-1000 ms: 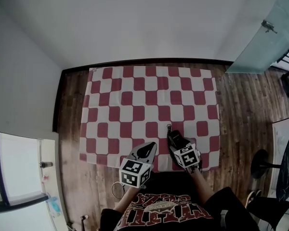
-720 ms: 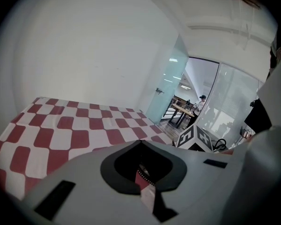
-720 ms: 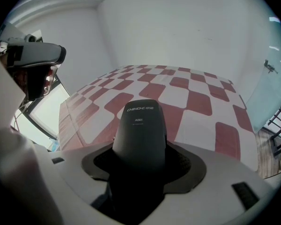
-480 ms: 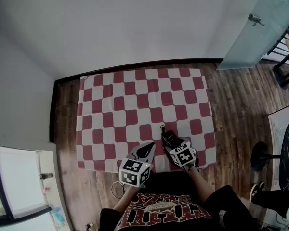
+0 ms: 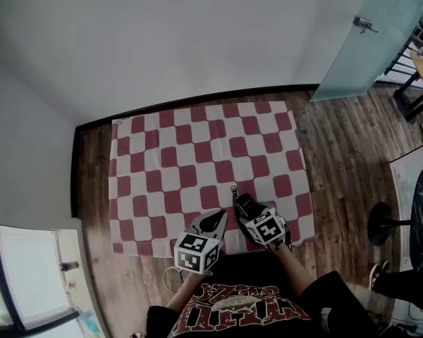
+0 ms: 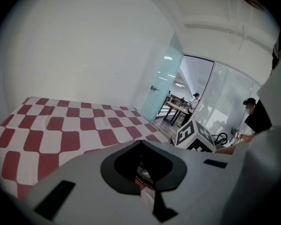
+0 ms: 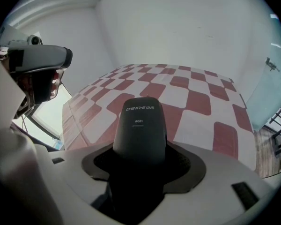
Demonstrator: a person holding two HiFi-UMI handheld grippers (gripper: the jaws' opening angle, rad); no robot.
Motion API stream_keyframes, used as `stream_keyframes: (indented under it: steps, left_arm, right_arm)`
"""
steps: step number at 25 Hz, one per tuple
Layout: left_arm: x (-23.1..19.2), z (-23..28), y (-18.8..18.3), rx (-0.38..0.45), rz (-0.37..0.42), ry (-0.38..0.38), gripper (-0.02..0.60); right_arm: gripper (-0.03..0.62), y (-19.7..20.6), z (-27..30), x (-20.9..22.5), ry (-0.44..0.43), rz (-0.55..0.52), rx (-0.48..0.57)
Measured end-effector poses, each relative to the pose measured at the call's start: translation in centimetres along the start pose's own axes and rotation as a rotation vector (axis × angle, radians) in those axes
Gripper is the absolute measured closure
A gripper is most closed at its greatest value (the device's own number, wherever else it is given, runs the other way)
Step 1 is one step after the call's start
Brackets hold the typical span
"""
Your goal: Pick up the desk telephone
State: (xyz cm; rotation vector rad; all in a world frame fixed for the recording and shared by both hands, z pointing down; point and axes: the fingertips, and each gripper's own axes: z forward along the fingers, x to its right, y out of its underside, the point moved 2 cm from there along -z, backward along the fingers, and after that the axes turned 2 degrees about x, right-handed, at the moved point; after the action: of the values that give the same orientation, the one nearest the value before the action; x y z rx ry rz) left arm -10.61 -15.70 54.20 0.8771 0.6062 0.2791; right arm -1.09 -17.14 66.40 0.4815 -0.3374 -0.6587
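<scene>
Telephone handset (image 7: 139, 125) is being gripped by right hand-held gripper (image 5: 248, 210) over near edge of bench (image 5: 162, 160); left hand-held gripper (image 5: 214, 218) is hovering closed, empty.

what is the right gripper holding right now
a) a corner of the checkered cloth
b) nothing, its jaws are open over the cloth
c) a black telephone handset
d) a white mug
c: in the right gripper view, the right gripper has its jaws closed on a black telephone handset, which sticks out ahead of them above the red and white checkered cloth.
</scene>
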Motion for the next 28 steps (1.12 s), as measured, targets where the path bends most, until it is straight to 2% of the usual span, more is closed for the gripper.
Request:
stream_keyframes:
  steps: [13, 28]
  left_arm:
    - [0.4, 1.2, 0.2, -0.026, 0.008, 0.029, 0.575]
    - [0.8, 1.9, 0.5, -0.041, 0.009, 0.046, 0.575]
  right_arm:
    - [0.310, -0.5, -1.5, -0.1, -0.029, 0.035, 0.016]
    - [0.310, -1.7, -3.6, -0.9, -0.054, 0.025, 0.029]
